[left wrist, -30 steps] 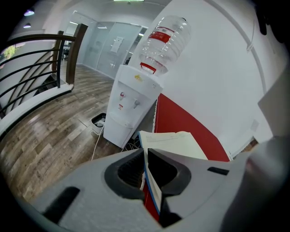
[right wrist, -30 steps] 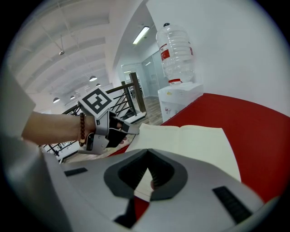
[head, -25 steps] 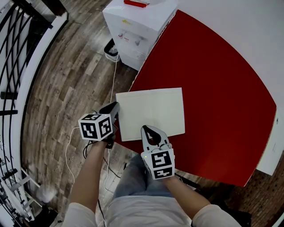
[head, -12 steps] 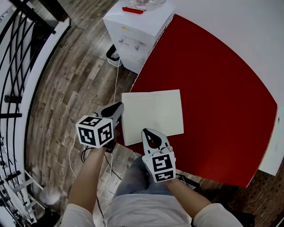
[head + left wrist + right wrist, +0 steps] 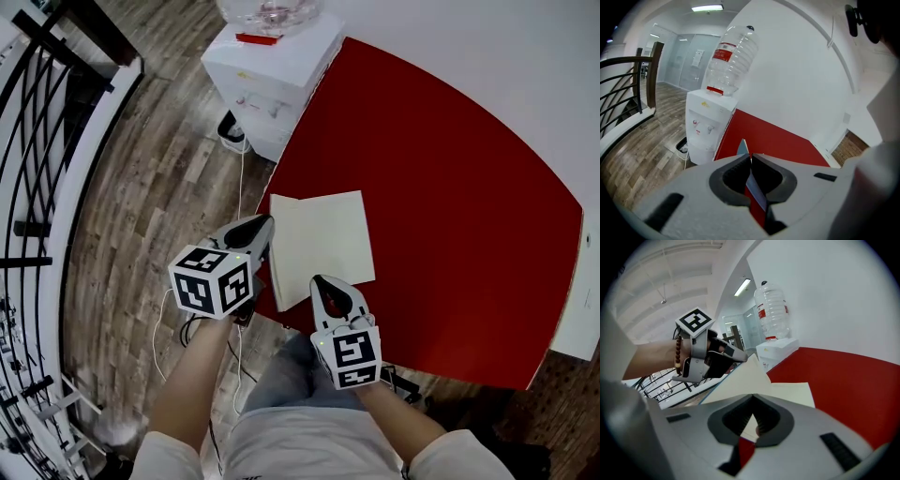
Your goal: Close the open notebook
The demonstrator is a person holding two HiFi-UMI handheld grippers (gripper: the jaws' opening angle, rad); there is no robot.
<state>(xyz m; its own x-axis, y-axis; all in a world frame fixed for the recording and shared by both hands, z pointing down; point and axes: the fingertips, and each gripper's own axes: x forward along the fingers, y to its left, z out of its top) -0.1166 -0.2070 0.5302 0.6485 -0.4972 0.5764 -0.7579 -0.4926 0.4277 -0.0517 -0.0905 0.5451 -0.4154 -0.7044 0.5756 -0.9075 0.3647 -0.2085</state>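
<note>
An open notebook (image 5: 328,239) with cream pages lies on the red table (image 5: 450,187), near its front-left edge. My left gripper (image 5: 265,226) is shut on the notebook's left leaf and holds it raised and tilted over the spine. In the left gripper view that leaf (image 5: 742,146) shows edge-on, pinched where the jaws meet. In the right gripper view the lifted leaf (image 5: 740,376) stands up from the flat right page (image 5: 792,392), with the left gripper (image 5: 740,356) at its top corner. My right gripper (image 5: 324,282) is shut at the notebook's near edge, with nothing visible between its jaws.
A white water dispenser (image 5: 267,70) with a clear bottle (image 5: 731,58) stands off the table's far-left corner. Wooden floor (image 5: 159,178) and a black railing (image 5: 37,141) lie to the left. A white cable (image 5: 239,187) runs along the floor. A white wall bounds the table's far side.
The left gripper has risen and swung right with the left leaf, so the notebook looks narrower from above. The right gripper has shifted slightly along the near edge.
</note>
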